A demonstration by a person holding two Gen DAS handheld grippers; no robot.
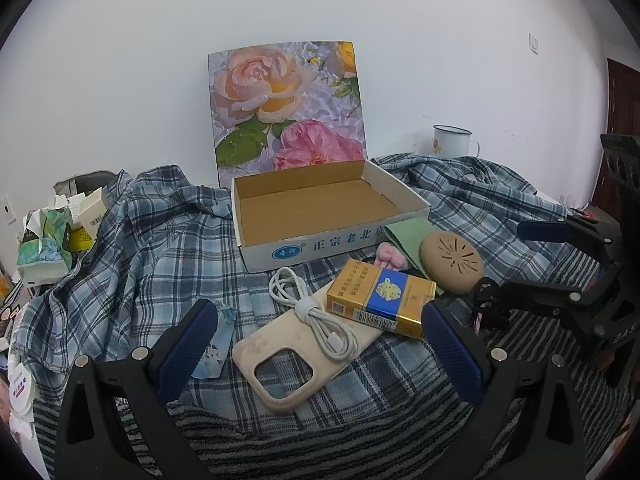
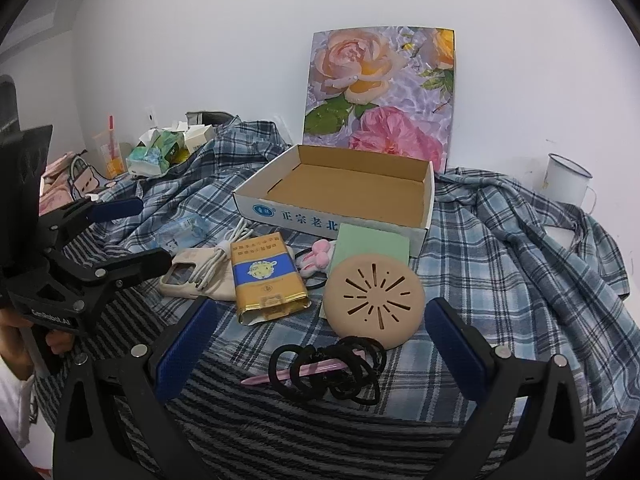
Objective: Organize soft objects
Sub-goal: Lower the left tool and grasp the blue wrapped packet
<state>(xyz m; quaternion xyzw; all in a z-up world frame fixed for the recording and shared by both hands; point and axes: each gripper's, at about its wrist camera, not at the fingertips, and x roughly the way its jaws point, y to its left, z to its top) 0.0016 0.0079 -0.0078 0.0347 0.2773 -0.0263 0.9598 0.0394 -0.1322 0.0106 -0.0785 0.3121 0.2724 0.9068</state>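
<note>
An open cardboard box (image 1: 332, 248) with a floral lid stands empty on the plaid cloth. In front of it lie a beige phone case (image 1: 248, 350), a white cable (image 1: 320, 312), a yellow-blue pack (image 1: 380, 296), a pink plush hair tie (image 1: 390, 256), a green sheet (image 1: 408, 232) and a round beige pad (image 2: 374, 296). Black hair ties (image 2: 332, 372) on a pink stick lie just ahead of my right gripper (image 2: 322, 312), which is open. My left gripper (image 1: 318, 320) is open, its fingers either side of the phone case and cable.
A small blue-white packet (image 1: 216, 344) lies by the left finger. A torn tissue pack (image 1: 44, 248) and small boxes crowd the far left. An enamel mug (image 2: 568, 180) stands at the back right by the wall. A striped blanket (image 2: 280, 432) covers the near edge.
</note>
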